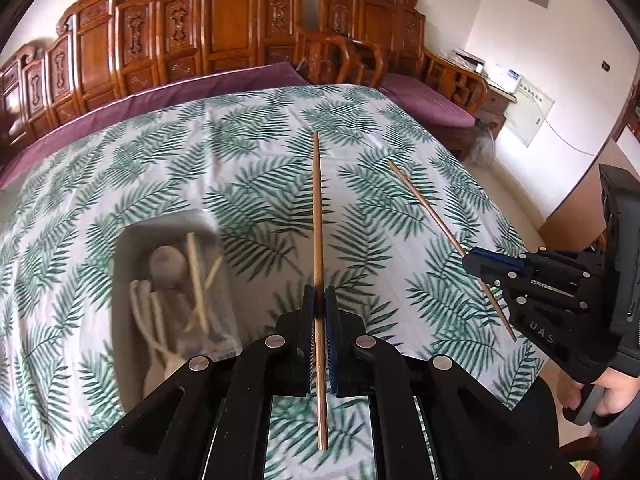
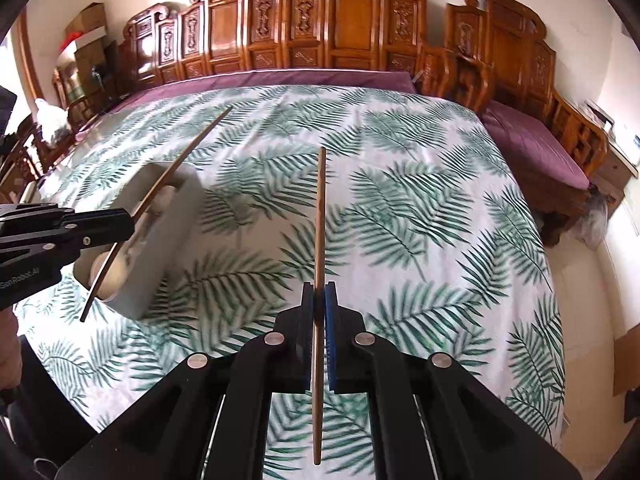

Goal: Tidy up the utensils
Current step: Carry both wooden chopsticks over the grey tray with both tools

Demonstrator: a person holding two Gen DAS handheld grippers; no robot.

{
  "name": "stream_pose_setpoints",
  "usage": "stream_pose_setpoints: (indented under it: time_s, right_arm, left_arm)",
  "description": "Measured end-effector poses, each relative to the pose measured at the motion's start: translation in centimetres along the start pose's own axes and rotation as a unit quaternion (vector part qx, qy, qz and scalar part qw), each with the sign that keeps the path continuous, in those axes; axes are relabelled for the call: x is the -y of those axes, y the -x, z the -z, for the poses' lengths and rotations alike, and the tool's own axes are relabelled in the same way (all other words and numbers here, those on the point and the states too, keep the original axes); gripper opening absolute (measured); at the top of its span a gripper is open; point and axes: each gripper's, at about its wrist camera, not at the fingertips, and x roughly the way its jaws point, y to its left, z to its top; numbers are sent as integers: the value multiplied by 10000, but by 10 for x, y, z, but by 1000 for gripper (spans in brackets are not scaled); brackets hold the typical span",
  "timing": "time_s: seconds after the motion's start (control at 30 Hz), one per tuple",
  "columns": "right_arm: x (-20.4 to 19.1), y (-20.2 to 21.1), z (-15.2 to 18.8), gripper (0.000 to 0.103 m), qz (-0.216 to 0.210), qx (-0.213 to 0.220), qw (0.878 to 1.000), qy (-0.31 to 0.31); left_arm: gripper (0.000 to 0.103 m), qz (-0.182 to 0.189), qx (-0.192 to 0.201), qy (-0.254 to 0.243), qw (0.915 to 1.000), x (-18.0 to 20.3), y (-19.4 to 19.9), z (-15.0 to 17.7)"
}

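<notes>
left tool (image 1: 319, 300) clamps chopstick (image 1: 318, 216) | right tool (image 2: 319, 300) clamps second chopstick (image 2: 320, 216) | casing reads "GenRobot.AI"

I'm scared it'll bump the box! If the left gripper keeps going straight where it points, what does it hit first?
Probably the leaf-print tablecloth. The left gripper points past the white utensil box, which sits off to its left; depth is hard to judge, though. Its chopstick would touch first.

A home living room: carved wooden bench (image 1: 224, 36), purple cushions (image 2: 532, 136), leaf-print tablecloth (image 1: 240, 168).
</notes>
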Motion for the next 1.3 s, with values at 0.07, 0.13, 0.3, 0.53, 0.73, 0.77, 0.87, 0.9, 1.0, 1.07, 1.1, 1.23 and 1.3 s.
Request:
stream_pose_setpoints:
  time_s: [0.07,0.13,0.3,0.53,0.73,0.77,0.87,0.9,1.0,1.07,1.1,1.23,1.3]
  right_arm:
    - [-13,0,-5,6,-65,23,10000,72]
    - [-24,0,-9,6,-127,36,9998,143]
    - [-49,-2,-15,6,-245,41,9992,307]
    - [-78,-7,-22,6,-375,-1,9981,493]
    - [-96,-11,-27,6,-491,-31,9970,597]
    - [-99,-12,-28,6,-508,-33,9968,618]
    - [-108,-14,-31,6,-556,-45,9961,680]
    - [-110,-15,-32,6,-567,-49,9960,693]
    - [-116,-18,-34,6,-610,-73,9954,729]
    - [-120,-21,-35,6,-635,-88,9952,741]
    - [-123,-22,-36,6,-650,-98,9950,753]
    - [-131,-27,-39,6,-721,-130,9943,779]
    - [-136,-30,-41,6,-772,-149,9938,790]
  left_arm:
    - [4,-69,23,49,10000,-14,5,3]
    - [4,-118,27,94,9999,-25,7,5]
    - [4,-282,-12,276,9992,-57,8,11]
    - [4,-413,-47,436,9982,-90,7,19]
    - [4,-495,-118,548,9972,-109,1,22]
    - [4,-510,-134,575,9970,-112,-1,23]
    - [4,-528,-177,633,9964,-117,-6,23]
    - [4,-537,-185,644,9963,-119,-8,24]
    - [4,-553,-177,688,9959,-124,-10,23]
    - [4,-556,-165,741,9956,-127,-11,23]
    - [4,-553,-165,756,9955,-128,-11,23]
    - [5,-581,-116,787,9951,-133,-6,26]
    - [5,-609,-77,792,9950,-137,-2,27]
